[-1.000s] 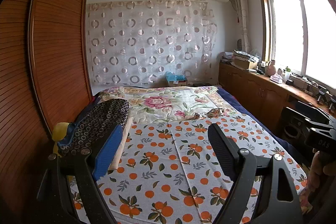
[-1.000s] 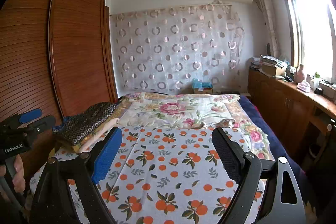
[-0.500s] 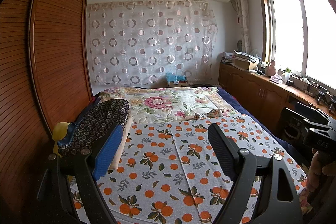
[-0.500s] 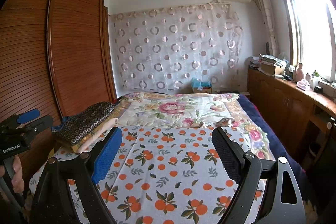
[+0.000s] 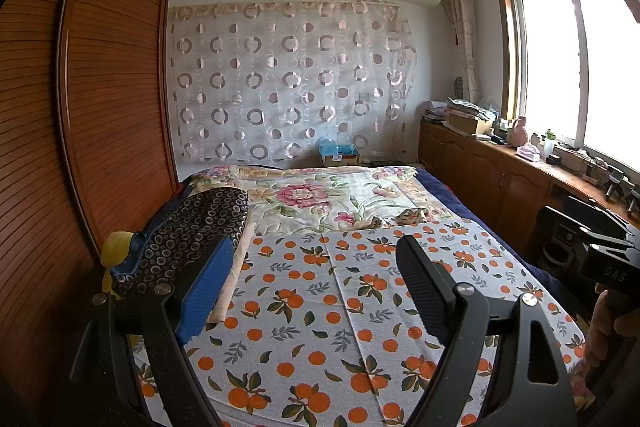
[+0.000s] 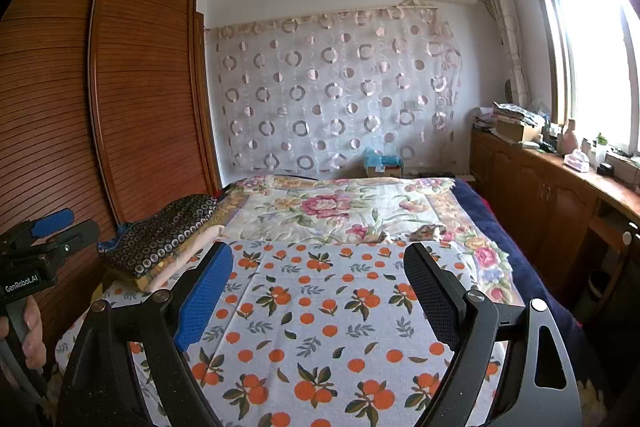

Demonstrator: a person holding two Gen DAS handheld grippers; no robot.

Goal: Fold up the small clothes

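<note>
From my seat, the bed fills most of both views, so I place everything by it. Beside its left side runs the slatted wooden wardrobe; behind its far end hangs the ring-patterned curtain, and along its right side stands the low wooden cabinet under the window. The far half of the bed shows a floral quilt; the near half is covered by the orange-print cloth, lying flat. At the bed's left edge, just past that cloth's corner, sits a stack of folded clothes with a dark ring-print piece on top. A small crumpled patterned garment lies toward the right of the bed, touching the far edge of the orange-print cloth. My left gripper hovers above the near end of the bed, jaws spread wide with nothing between them. My right gripper does likewise, also gaping and empty.
</note>
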